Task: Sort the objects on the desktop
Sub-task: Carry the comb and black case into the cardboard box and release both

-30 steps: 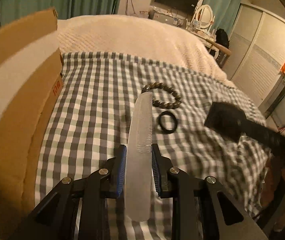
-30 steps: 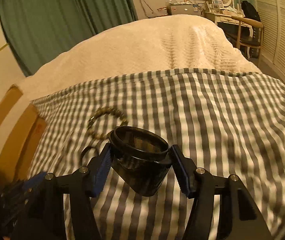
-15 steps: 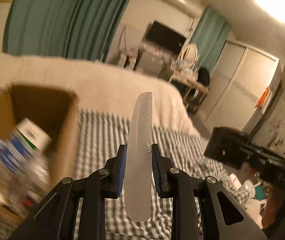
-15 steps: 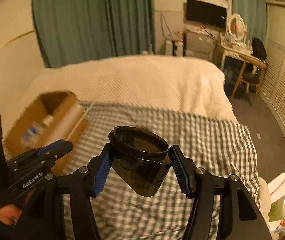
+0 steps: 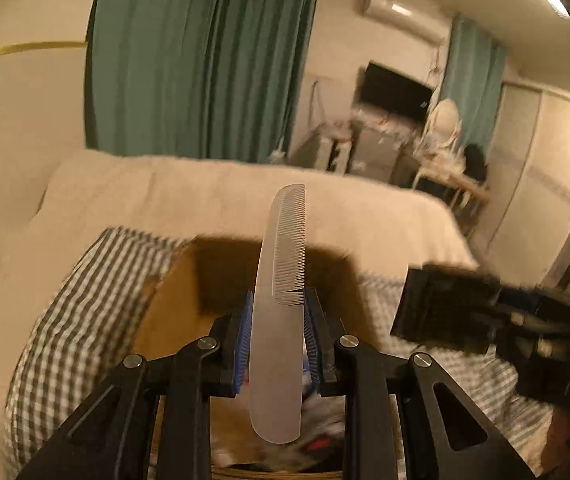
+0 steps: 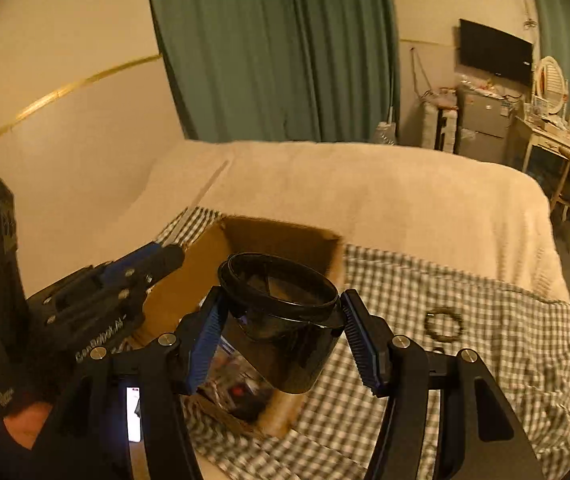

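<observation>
A pale comb (image 5: 281, 300) was pinched in the left claw (image 5: 277, 336) above an open cardboard box (image 6: 285, 240) on the checked bedcover (image 6: 465, 320). The right claw (image 6: 281, 344) gripped a dark round container (image 6: 285, 332) over that box; a bead bracelet (image 6: 443, 325) lay nearby.

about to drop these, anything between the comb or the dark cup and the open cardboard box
Nothing visible blocks either. The comb in the left hand-held gripper and the dark cup in the right hand-held gripper both hang over the open cardboard box, which already holds some items.
</observation>
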Tool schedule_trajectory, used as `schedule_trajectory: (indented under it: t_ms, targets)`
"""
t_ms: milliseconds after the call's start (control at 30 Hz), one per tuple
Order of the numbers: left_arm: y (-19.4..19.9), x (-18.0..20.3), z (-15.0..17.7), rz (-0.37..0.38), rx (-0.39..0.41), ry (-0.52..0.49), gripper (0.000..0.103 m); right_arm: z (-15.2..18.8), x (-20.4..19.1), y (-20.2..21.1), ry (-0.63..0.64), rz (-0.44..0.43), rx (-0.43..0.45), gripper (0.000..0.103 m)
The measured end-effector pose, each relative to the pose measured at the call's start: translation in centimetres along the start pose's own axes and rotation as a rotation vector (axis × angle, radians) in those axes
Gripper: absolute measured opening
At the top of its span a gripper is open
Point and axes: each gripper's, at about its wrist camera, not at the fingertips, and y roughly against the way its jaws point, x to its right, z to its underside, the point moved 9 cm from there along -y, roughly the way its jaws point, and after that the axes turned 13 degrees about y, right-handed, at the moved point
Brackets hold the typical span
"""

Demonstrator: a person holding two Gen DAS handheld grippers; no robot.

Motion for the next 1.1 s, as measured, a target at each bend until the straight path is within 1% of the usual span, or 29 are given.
schedule_trajectory:
  t_ms: [33,167,267,333,367,400,433,467,500,567,633,700,800,867,933,1000,1033,1100]
  targets:
    - [-1.0,-1.1,0.8,-0.003,-0.026,0.005,0.024,-0.1,-0.5,-1.4,0.000,-0.004,-0.015,0.058]
    - [-3.9,-3.8,3.4,-0.019,-0.075,0.019,0.024,0.6,-1.5,-6.9,-0.029,-0.029,-0.084,0.058]
    - [-4.9,-4.6,4.3,-0.012,-0.090,0.018,0.024,0.8,-1.4,-9.5,-0.022,-0.020,-0.109,0.059]
    - [-4.8,-4.4,4.4,-0.011,-0.096,0.004,0.026,0.6,-1.5,-10.5,-0.009,-0.012,-0.112,0.063]
    - [-4.7,-4.1,4.4,-0.013,-0.101,-0.006,0.030,0.3,-1.0,-10.6,-0.008,0.002,-0.104,0.071]
    - [-4.7,-3.7,4.4,-0.010,-0.105,-0.014,0.049,0.4,-0.8,-10.2,-0.010,0.011,-0.090,0.078]
    - [-4.4,-3.3,4.3,-0.009,-0.108,-0.021,0.072,0.1,-0.6,-9.8,-0.016,0.021,-0.069,0.080]
    - [-3.7,-2.9,4.0,-0.015,-0.088,-0.019,0.079,-0.1,-0.3,-9.3,-0.025,0.024,-0.053,0.081]
    - [-3.1,-2.8,3.7,-0.008,-0.066,-0.013,0.082,-0.3,-0.1,-8.9,-0.035,0.021,-0.043,0.081]
    - [-1.5,-1.9,3.4,0.017,-0.045,-0.001,0.083,-0.3,0.8,-7.2,-0.058,0.028,-0.022,0.081]
    - [-0.2,-0.2,2.9,0.032,-0.039,0.003,0.083,-0.2,1.9,-4.8,-0.068,0.036,0.008,0.081]
    - [1.1,2.1,2.4,0.039,-0.023,-0.015,0.083,-0.1,2.5,-3.0,-0.065,0.055,0.021,0.081]
    - [3.1,5.8,2.5,0.051,-0.002,-0.037,0.083,0.4,4.7,1.1,-0.052,0.107,0.047,0.081]
    - [4.3,8.3,2.6,0.059,0.011,-0.041,0.085,0.9,6.6,4.7,-0.043,0.151,0.075,0.081]
    - [5.3,10.2,2.9,0.059,0.049,-0.027,0.085,1.3,8.0,7.4,-0.039,0.180,0.087,0.081]
    - [5.5,11.9,3.4,0.082,0.045,-0.002,0.090,2.2,9.7,10.3,-0.039,0.211,0.098,0.081]
    - [5.3,13.0,4.1,0.101,0.033,0.012,0.090,2.6,10.8,11.5,-0.040,0.224,0.106,0.081]
    - [4.6,14.5,5.1,0.106,0.014,0.017,0.090,3.7,12.5,13.6,-0.038,0.251,0.114,0.081]
